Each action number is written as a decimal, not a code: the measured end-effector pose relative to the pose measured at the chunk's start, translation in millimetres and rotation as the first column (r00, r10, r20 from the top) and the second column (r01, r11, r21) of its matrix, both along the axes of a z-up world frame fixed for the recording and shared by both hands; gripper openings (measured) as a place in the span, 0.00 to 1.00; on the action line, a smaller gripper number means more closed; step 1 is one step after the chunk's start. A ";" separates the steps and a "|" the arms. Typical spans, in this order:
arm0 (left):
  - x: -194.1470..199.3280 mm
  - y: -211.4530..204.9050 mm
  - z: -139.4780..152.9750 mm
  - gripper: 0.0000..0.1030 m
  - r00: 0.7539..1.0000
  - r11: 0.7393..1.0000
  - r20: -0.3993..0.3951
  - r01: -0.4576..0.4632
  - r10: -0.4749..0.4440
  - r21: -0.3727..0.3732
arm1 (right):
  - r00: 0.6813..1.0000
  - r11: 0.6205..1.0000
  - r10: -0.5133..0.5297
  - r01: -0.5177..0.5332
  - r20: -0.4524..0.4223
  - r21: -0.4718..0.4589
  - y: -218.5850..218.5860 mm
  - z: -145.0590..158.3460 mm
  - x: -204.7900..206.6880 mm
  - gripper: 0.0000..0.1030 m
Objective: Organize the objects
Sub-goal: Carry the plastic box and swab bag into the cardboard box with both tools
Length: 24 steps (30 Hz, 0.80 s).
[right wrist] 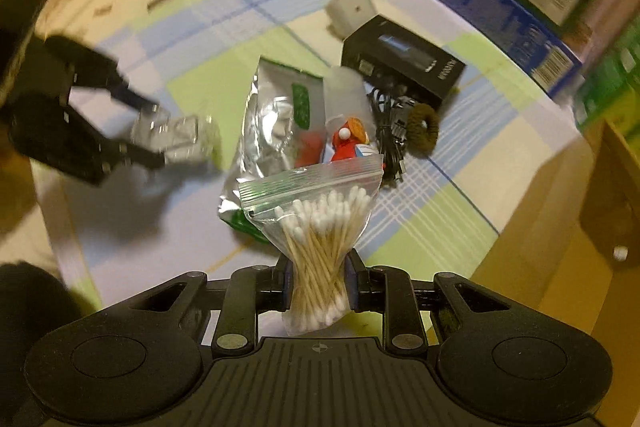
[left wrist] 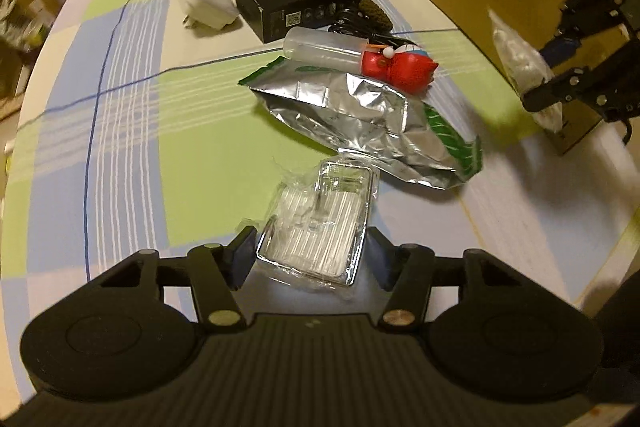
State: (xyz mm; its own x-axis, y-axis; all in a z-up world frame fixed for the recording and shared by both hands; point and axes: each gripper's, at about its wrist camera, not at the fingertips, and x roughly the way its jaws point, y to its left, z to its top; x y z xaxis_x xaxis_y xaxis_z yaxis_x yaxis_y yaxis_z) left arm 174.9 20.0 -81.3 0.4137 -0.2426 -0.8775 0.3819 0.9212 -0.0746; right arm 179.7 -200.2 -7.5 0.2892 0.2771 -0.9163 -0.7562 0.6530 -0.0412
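Presently Held: Two Clear Packets, One per Gripper

Left wrist view. Left gripper point(left wrist: 311, 251) clamped on clear plastic case point(left wrist: 320, 223), rectangular, ribbed, wrapped in crinkled film, raised above checked tablecloth point(left wrist: 120, 107). Beyond: crumpled silver foil pouch point(left wrist: 360, 115), green-edged, flat on cloth; translucent bottle point(left wrist: 324, 49) lying across pouch's far end; red toy figure point(left wrist: 396, 67) touching bottle. Farther back: black carton point(left wrist: 300, 1), white plug adapter point(left wrist: 206, 3), brown hair tie point(left wrist: 374, 14), black cable point(left wrist: 352, 23). Brown cardboard box point(left wrist: 492, 11) at right.

Right wrist view. Right gripper point(right wrist: 318, 287) pinched narrow on zip-seal bag point(right wrist: 316, 227) of cotton swabs, wooden stems bunched between pads, white tips fanned above and below. Bag held over foil pouch. Left gripper at left, blurred, carrying clear case. Blue carton point(right wrist: 504, 15) at far right.
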 end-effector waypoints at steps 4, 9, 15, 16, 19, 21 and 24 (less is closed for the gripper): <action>-15.9 -1.6 9.7 0.51 0.999 0.999 0.005 -0.047 0.048 -0.011 | 0.998 0.996 -0.063 0.062 0.001 0.065 -14.4 18.3 -14.8 0.21; -32.7 -3.4 30.5 0.51 0.993 0.992 0.020 -0.114 0.115 -0.058 | 0.991 0.981 -0.134 0.129 0.025 0.143 -37.1 52.4 -28.9 0.21; -46.0 -20.8 78.8 0.51 0.985 0.981 0.073 -0.144 0.154 -0.134 | 0.966 0.951 -0.240 0.215 0.092 0.224 -81.0 118.9 -39.5 0.21; -47.6 -27.4 89.4 0.51 0.984 0.981 0.092 -0.137 0.150 -0.136 | 0.961 0.947 -0.257 0.228 0.104 0.226 -88.7 127.7 -40.3 0.21; -47.8 -50.2 119.2 0.51 0.982 0.982 0.138 -0.109 0.131 -0.156 | 0.939 0.931 -0.318 0.283 0.131 0.230 -117.2 149.7 -40.4 0.21; -45.6 -69.4 138.3 0.51 0.981 0.980 0.162 -0.081 0.111 -0.183 | 0.923 0.912 -0.366 0.329 0.120 0.245 -139.8 158.6 -38.9 0.21; -41.9 -102.9 161.9 0.51 0.977 0.980 0.201 -0.029 0.070 -0.199 | 0.898 0.882 -0.428 0.392 0.097 0.263 -173.0 163.7 -38.4 0.21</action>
